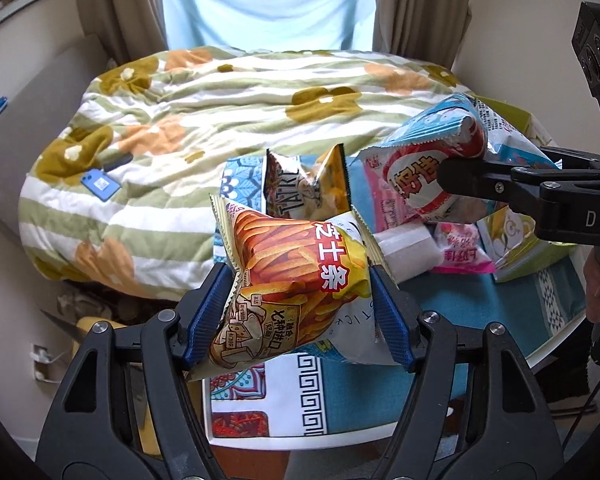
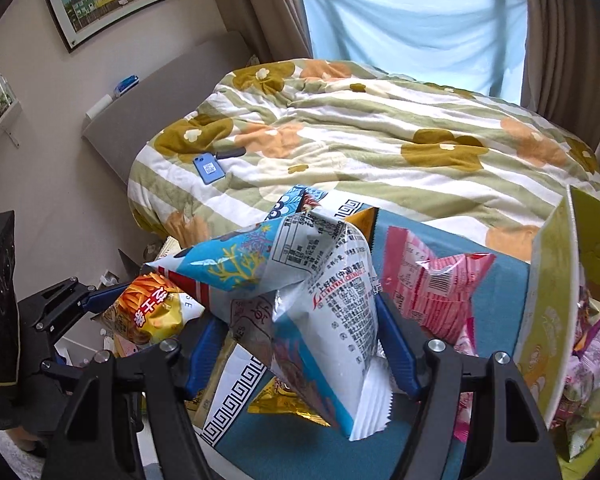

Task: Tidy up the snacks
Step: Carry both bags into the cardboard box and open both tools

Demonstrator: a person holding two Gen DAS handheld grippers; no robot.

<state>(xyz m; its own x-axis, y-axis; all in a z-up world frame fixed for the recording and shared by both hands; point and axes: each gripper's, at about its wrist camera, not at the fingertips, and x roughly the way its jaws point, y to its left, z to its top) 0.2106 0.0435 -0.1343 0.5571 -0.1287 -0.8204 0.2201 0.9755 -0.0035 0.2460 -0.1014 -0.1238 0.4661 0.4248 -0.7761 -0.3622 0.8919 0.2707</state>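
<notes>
Left wrist view: the left gripper has its blue ribbed jaws partly closed on a puffy foil cheese-stick bag, pinching it at both sides. The bag's long axis runs away from the camera, its serrated top seal pointing toward the bed, and it hangs above the patterned counter. Farther right, the right gripper holds a crinkled blue-and-white snack bag.

Right wrist view: the right gripper has its jaws partly closed on the blue-and-white snack bag. The bag lies slantwise, its crimped end down toward the camera. A pink striped bag lies on the counter beside a yellow-green cardboard box. At left, the left gripper grips the cheese-stick bag.
</notes>
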